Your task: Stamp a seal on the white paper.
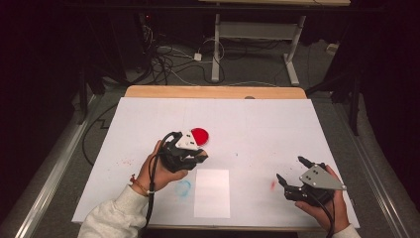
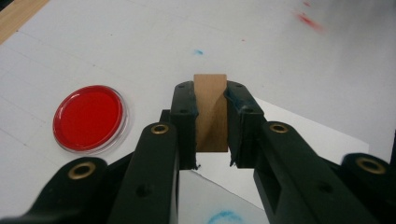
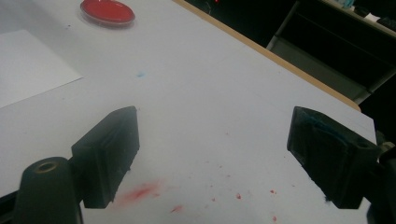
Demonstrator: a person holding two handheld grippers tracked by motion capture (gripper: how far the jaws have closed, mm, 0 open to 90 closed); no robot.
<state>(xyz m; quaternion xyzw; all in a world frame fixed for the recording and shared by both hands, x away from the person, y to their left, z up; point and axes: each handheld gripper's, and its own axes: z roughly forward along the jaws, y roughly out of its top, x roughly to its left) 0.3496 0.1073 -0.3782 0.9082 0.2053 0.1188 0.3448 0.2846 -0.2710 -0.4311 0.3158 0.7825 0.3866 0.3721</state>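
Observation:
My left gripper (image 2: 210,105) is shut on a small brown wooden block (image 2: 211,112), held upright between its pads above the white sheet. In the high view the left gripper (image 1: 190,153) sits mid-table, just in front of a round red dish (image 1: 200,135). That red dish (image 2: 88,117) lies to the left of the jaws in the left gripper view, and the red dish (image 3: 107,11) also shows far off. My right gripper (image 1: 292,173) rests near the front right of the table. The right gripper (image 3: 212,154) stands wide open with nothing between its pads.
A white paper sheet (image 1: 212,192) lies near the front edge, with a blue ring stain (image 1: 183,187) to its left. Red paint smears (image 3: 140,191) mark the white table cover (image 1: 257,124) under the right gripper. Desk legs and cables stand beyond the far edge.

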